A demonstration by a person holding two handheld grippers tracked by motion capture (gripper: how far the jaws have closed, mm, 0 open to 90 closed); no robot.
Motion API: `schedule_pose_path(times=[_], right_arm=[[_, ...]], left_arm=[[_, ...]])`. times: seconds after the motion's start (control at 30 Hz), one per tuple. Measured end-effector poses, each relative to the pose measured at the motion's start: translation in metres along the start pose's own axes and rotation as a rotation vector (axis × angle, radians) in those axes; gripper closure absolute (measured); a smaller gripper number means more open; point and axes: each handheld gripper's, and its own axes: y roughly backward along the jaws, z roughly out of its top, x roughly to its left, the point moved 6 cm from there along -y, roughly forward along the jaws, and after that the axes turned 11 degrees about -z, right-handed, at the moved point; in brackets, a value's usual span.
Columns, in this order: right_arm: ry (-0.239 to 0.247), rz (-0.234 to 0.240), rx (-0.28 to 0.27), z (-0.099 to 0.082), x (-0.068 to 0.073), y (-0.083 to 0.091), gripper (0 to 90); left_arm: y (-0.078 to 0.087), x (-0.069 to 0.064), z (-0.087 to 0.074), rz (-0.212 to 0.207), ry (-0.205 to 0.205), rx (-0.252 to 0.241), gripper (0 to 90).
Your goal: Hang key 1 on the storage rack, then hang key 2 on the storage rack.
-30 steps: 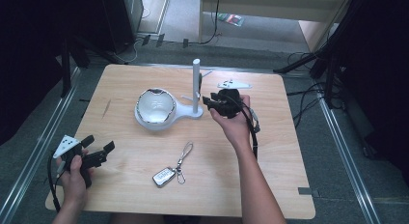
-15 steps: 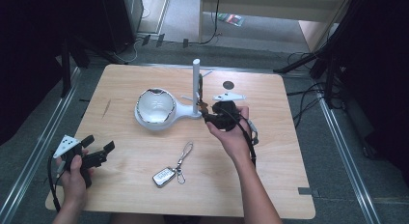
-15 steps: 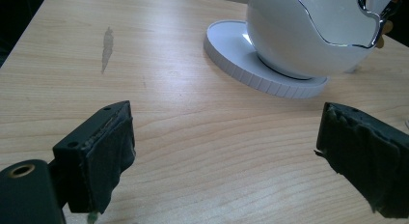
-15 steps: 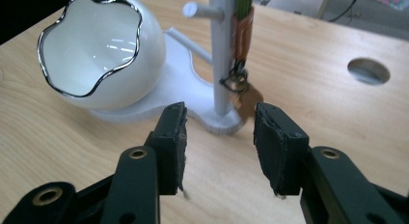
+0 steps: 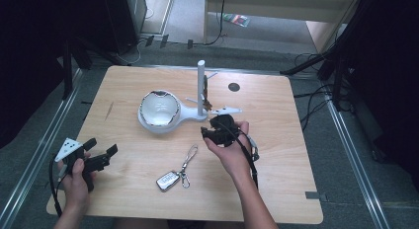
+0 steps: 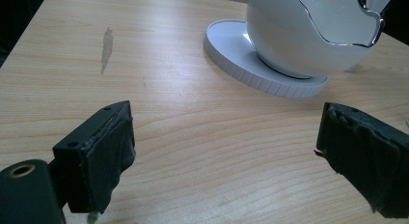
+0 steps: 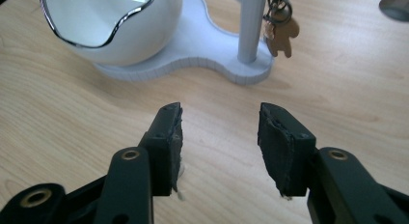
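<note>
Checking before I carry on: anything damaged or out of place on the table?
Nothing spilled or tipped. Two small oddities: the pads on the right gripper are frayed, and a grey smudge marks the table left of the white bowl.

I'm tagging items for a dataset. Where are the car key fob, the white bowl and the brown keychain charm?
car key fob [image 5: 168,180]: high view, middle of its silver body.
white bowl [image 5: 158,108]: high view, inner surface.
brown keychain charm [image 7: 281,35]: right gripper view, figure's body.
</note>
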Motion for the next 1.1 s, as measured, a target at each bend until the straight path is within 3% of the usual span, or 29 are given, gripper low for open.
schedule_pose_path(times=[0.2,0.3,0.53,1.1], right_arm=[[0.011,-0.041,0.061,-0.015,0.018,0.004,45.4],[0.03,-0.069,0.087,-0.021,0.026,0.005,37.6],[0.03,-0.078,0.171,-0.036,0.044,0.001,20.7],[-0.017,-0.087,0.283,-0.059,0.068,-0.012,15.8]], left_arm=[[0.0,0.0,0.0,-0.001,-0.001,0.004,6.9],[0.0,0.0,0.0,-0.001,-0.001,0.004,7.0],[0.0,0.0,0.0,0.001,0.0,0.001,6.9],[-0.001,0.0,0.0,0.006,-0.005,0.007,6.9]])
